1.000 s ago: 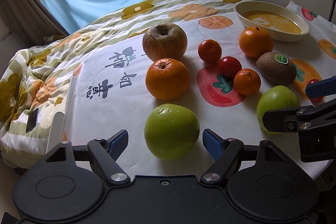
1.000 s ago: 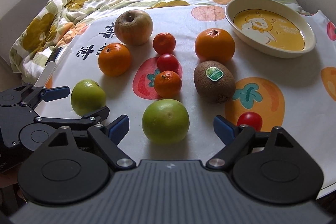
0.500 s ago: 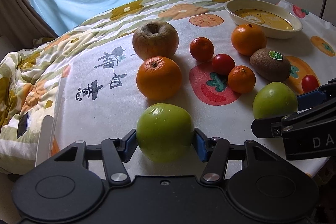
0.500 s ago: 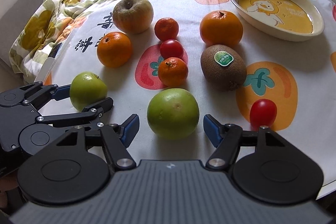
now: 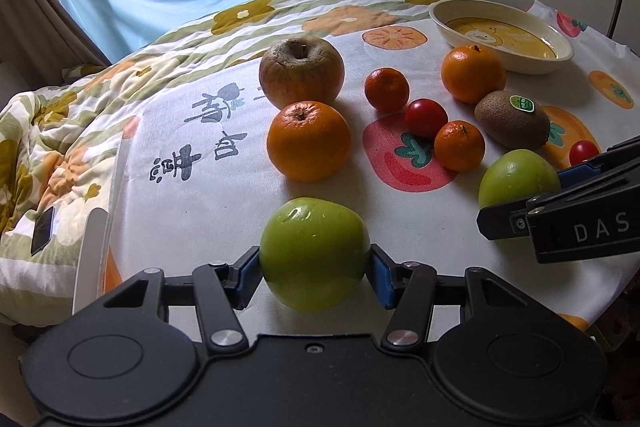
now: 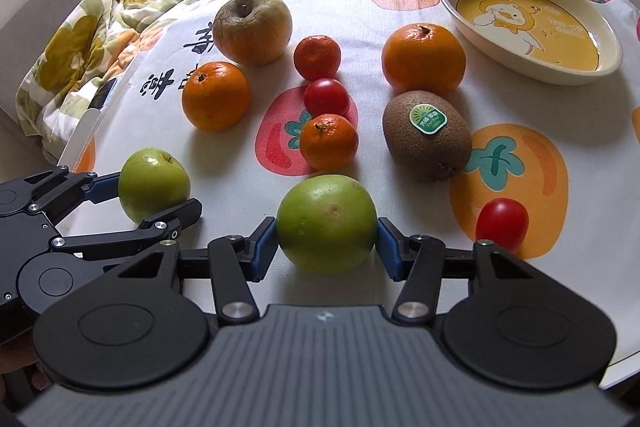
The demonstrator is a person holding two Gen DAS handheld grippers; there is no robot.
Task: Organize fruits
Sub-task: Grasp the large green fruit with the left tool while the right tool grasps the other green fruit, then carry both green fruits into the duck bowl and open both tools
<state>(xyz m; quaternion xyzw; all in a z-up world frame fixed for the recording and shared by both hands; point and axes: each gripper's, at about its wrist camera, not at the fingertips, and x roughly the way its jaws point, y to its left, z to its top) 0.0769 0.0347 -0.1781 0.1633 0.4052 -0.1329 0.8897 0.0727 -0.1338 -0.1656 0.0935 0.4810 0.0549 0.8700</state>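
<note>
A green apple point(image 5: 314, 251) lies near the front edge of the fruit-print cloth, and my left gripper point(image 5: 314, 267) is shut on it, blue pads pressed to both sides. To its right sits a round green citrus point(image 6: 327, 223). My right gripper point(image 6: 327, 243) is closing on that citrus, and its pads touch both flanks. Beyond them lie a brownish apple point(image 5: 302, 71), two oranges point(image 5: 308, 141) point(image 6: 423, 61), two mandarins point(image 6: 317, 57) point(image 6: 329, 143), a tomato point(image 6: 326, 97) and a stickered kiwi point(image 6: 427, 135). Each gripper also shows in the other's view.
A cream dish point(image 6: 520, 67) with a yellow duck picture stands at the back right. A small tomato point(image 6: 502, 223) lies just right of my right gripper. A flowered quilt with a phone point(image 5: 42, 231) on it falls away on the left. The table edge runs close below both grippers.
Both grippers went from wide open around their fruits to closed onto them, the left one first, then the right. Neither hand has shifted much.
</note>
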